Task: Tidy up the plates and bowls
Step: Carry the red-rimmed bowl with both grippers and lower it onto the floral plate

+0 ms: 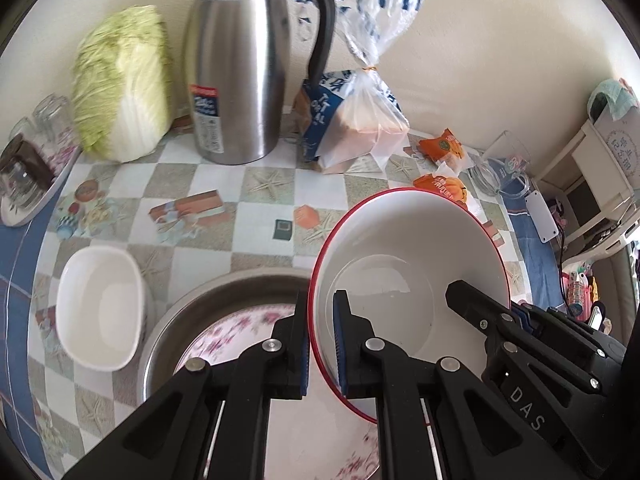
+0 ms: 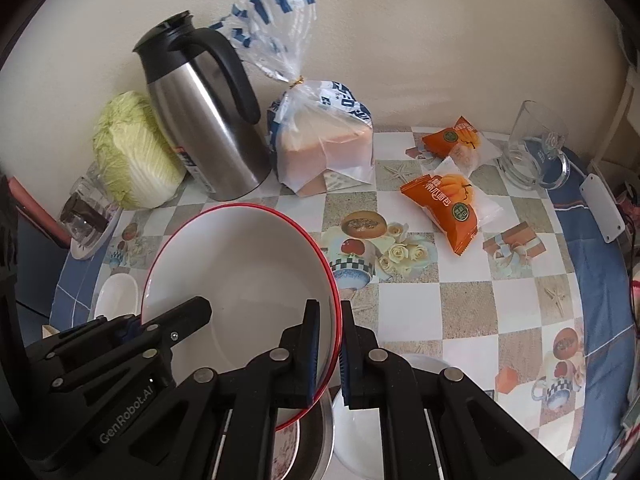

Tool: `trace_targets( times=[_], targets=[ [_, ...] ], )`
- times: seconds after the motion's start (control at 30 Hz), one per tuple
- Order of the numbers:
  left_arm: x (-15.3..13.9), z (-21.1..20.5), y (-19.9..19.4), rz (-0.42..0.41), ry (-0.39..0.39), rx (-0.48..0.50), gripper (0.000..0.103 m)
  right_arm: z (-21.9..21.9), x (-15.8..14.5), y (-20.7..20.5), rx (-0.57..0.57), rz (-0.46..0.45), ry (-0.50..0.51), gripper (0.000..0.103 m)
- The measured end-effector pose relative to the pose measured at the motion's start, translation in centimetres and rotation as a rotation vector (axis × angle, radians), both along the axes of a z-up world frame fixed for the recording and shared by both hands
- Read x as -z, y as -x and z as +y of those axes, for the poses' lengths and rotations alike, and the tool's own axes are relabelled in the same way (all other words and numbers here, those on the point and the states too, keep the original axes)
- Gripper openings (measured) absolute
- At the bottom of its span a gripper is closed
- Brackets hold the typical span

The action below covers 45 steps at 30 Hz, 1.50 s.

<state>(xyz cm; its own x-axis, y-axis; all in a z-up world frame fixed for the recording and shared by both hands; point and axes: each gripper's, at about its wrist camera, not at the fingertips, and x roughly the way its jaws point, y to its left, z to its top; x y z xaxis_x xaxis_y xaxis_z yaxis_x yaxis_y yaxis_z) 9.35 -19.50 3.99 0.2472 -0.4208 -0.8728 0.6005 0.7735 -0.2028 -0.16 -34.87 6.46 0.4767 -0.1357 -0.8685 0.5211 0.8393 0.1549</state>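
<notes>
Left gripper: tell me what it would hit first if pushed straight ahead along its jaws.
The left gripper is shut on the rim of the red-rimmed white bowl, so the bowl travels with it. Beyond, the first thing is probably the checkered tablecloth, short of the steel thermos jug; depth is unclear.

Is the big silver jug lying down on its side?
No, the silver jug stands upright on the table, between the cabbage and the bread bag.

Cream wall behind checkered tablecloth.
</notes>
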Motion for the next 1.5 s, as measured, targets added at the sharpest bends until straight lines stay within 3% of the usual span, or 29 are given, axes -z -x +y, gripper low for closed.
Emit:
trace_targets(
  times=[0.3, 0.57, 1.5],
  targets=[
    [-0.6, 5.3, 1.8, -0.024, 0.005, -0.079, 0.011, 5.2, -0.3, 1.7, -0.041, -0.026, -0.017, 0.01],
    [0.5, 8.5, 2.9, 0.003, 0.024, -0.121, 0.011, 8.1, 0.1, 3.1, -0.023, -0.049, -0.052, 0.01],
    [2.8, 10.1, 1.6, 0.04, 0.031, -0.161, 0.011, 10.1, 3.3, 2.8, -0.003, -0.037, -0.136, 0.01]
  ],
)
